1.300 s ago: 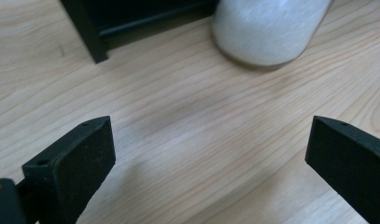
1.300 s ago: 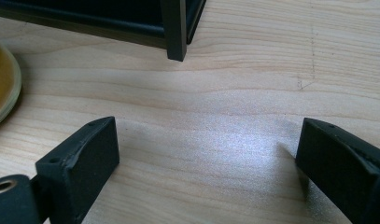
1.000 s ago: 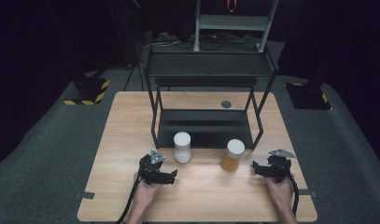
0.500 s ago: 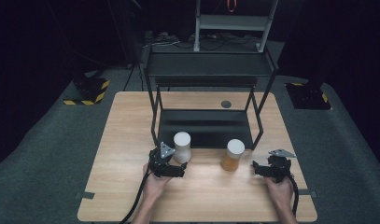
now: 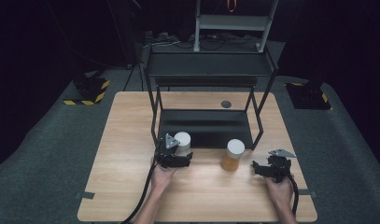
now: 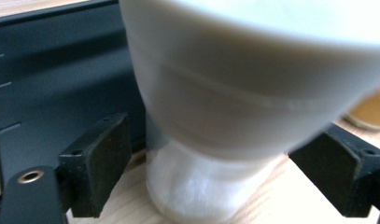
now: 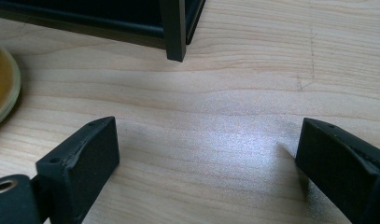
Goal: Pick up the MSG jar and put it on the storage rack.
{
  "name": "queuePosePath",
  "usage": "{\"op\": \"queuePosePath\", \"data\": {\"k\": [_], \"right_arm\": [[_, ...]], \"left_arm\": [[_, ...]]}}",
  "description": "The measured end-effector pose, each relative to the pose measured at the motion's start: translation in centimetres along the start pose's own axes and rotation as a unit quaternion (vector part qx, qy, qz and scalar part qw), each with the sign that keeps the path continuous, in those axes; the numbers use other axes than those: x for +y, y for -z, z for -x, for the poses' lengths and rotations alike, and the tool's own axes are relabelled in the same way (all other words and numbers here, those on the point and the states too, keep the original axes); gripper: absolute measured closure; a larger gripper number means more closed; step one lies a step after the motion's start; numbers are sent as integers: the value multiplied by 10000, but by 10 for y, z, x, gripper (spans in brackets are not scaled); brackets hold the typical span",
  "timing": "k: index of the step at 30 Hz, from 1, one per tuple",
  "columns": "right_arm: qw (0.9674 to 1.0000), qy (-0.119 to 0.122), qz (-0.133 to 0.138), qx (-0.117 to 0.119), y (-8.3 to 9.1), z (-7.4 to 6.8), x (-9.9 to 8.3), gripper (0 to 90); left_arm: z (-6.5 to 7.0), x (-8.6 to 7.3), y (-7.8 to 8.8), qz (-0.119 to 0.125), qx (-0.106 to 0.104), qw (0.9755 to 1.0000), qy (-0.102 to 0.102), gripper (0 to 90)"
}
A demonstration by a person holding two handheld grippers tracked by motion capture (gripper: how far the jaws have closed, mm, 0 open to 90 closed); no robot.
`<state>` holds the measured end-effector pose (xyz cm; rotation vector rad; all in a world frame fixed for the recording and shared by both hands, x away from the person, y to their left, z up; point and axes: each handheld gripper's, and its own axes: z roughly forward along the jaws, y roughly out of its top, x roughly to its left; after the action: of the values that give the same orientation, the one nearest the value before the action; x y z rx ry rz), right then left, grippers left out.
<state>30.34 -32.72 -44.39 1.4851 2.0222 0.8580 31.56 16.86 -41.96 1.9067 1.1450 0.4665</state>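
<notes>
A white jar point(image 5: 182, 140) stands on the wooden table point(image 5: 131, 140) just in front of the black rack's lower shelf point(image 5: 206, 127). My left gripper point(image 5: 182, 155) is open with the white jar point(image 6: 243, 107) between its jaws, and a gap shows at each pad point(image 6: 101, 168). An amber jar with a white lid point(image 5: 234, 155) stands to the right of it. Farther right, my right gripper point(image 5: 263, 168) is open over bare wood. In the right gripper view, that gripper point(image 7: 206, 158) has the amber jar point(image 7: 2, 88) at the left edge.
A black two-level rack point(image 5: 211, 70) stands at the middle back of the table, and one of its legs point(image 7: 173, 28) is just ahead of the right gripper. A small dark disc point(image 5: 226, 104) lies behind the rack. Grey floor surrounds the table.
My left gripper has moved forward and to the right, and its jaws now stand around the white jar. The right gripper and both jars have stayed in place.
</notes>
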Motion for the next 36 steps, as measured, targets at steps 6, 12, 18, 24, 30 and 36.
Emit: {"op": "queuePosePath", "data": {"k": [6, 12, 18, 24, 30, 36], "right_arm": [[10000, 1, 0, 0, 0, 0, 0, 54], [10000, 0, 1, -1, 0, 0, 0, 54], [10000, 1, 0, -1, 0, 0, 0, 54], [10000, -1, 1, 0, 0, 0, 0, 54], [10000, 9, 2, -1, 0, 0, 0, 55], [10000, 10, 2, -1, 0, 0, 0, 54]], "left_arm": [[4, -2, -5, 171, 58, 9998, 10, 204], [5, -6, -4, 380, 82, 9992, 19, 251], [6, -9, -3, 552, 85, 9984, -7, 314], [11, -10, -3, 584, 201, 9979, -191, 337], [12, -8, 1, 630, 225, 9976, -155, 347], [7, 15, 21, 686, 65, 9974, -199, 348]]}}
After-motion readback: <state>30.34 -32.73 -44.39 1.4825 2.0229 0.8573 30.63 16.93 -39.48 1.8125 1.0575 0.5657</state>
